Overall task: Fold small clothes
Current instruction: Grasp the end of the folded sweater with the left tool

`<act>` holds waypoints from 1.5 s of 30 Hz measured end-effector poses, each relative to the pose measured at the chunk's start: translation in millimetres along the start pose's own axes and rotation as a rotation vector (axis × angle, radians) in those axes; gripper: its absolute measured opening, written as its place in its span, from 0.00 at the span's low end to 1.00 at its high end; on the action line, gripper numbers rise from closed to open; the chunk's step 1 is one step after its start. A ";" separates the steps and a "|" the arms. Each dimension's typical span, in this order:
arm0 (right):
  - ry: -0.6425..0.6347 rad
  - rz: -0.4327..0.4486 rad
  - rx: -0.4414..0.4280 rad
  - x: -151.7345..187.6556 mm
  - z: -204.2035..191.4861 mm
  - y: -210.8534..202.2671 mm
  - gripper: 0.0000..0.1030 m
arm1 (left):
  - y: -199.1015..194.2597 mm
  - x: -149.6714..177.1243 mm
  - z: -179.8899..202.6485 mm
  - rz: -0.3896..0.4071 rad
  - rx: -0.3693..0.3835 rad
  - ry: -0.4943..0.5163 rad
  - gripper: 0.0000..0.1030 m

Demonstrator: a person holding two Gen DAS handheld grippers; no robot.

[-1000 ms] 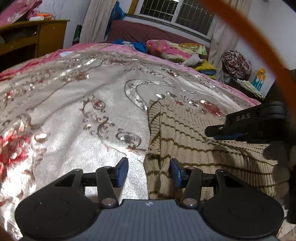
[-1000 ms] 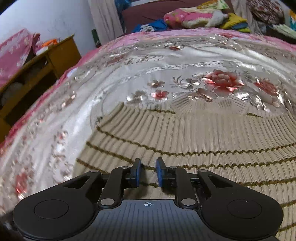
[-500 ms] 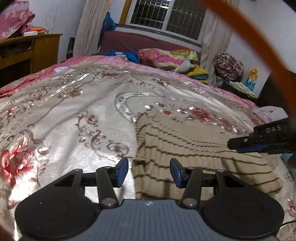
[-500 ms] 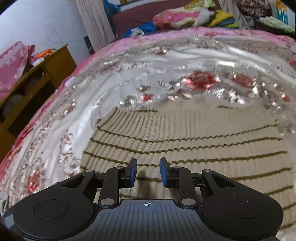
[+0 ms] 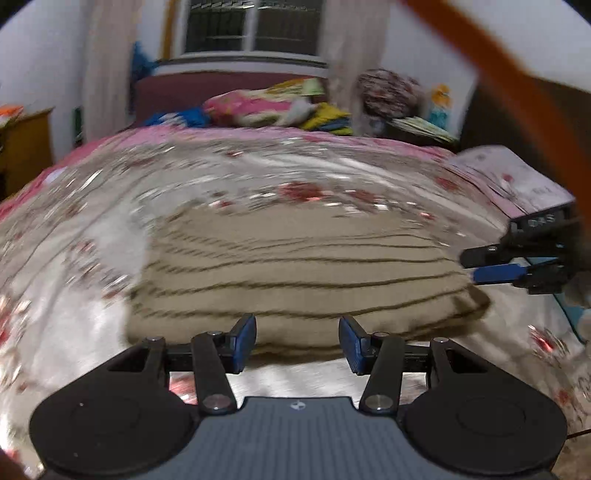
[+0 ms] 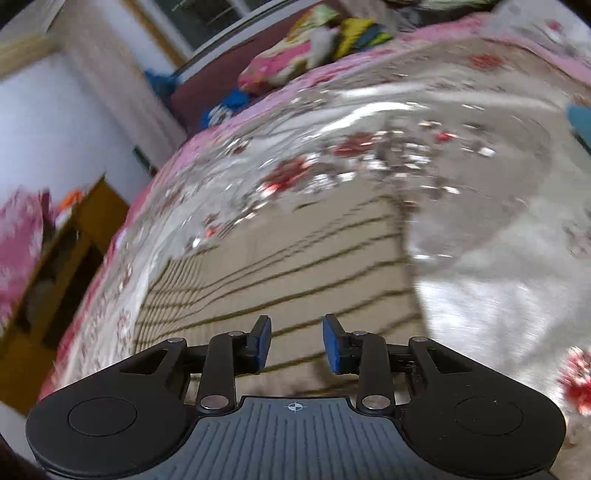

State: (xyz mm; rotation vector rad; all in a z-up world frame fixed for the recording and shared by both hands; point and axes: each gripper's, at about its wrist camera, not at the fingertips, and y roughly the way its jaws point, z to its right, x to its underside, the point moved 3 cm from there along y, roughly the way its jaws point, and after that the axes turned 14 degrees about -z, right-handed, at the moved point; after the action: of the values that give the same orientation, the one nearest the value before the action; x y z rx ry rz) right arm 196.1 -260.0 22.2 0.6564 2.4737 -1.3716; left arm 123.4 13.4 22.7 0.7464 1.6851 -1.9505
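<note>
A beige ribbed knit garment with thin dark stripes (image 5: pixel 295 273) lies folded flat on the shiny floral bedspread (image 5: pixel 207 184). My left gripper (image 5: pixel 297 343) hovers open above the garment's near edge, nothing between its blue pads. In the left wrist view my right gripper (image 5: pixel 484 267) reaches in from the right, by the garment's right end. The right wrist view shows the same garment (image 6: pixel 295 266), tilted, under my right gripper (image 6: pixel 296 343); its jaws are opening, and nothing is between them.
Pillows and piled clothes (image 5: pixel 280 107) sit at the far end of the bed, under a barred window (image 5: pixel 251 27). A wooden cabinet (image 6: pixel 62 258) stands at the bed's left side. A pink printed pillow (image 5: pixel 506 181) lies at the right edge. An orange strap (image 5: pixel 517 74) crosses the top right.
Both grippers swung sideways and rolled; the garment now lies crosswise in front of my left gripper. My right gripper's jaws have widened and its view has tilted. Both views are motion-blurred.
</note>
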 end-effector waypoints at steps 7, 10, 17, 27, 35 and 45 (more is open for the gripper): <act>0.125 0.028 -0.083 1.2 61.8 -5.8 0.31 | 21.8 -13.7 70.3 -0.026 0.008 0.171 0.53; 0.160 0.037 -0.129 3.7 78.3 -4.1 0.31 | 34.2 -9.7 89.5 -0.047 -0.014 0.248 0.53; 0.184 0.011 -0.174 -6.3 97.9 -2.8 0.32 | 66.9 3.6 133.5 -0.050 -0.100 0.410 0.53; 0.288 -0.007 -0.263 -4.2 127.2 -2.6 0.37 | 87.6 6.7 176.2 0.056 -0.233 0.572 0.55; 0.336 -0.003 -0.303 -4.5 136.0 -1.1 0.37 | 93.9 -0.2 190.8 0.090 -0.254 0.620 0.55; 0.336 0.015 -0.331 -22.2 130.0 7.7 0.44 | 87.5 -20.7 171.6 0.010 -0.123 0.487 0.21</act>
State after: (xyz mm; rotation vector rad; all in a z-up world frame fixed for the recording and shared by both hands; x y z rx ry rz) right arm 217.9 -372.5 -43.5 0.8808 2.8557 -0.8682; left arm 177.9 -169.5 -10.6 1.2530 2.0453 -1.7278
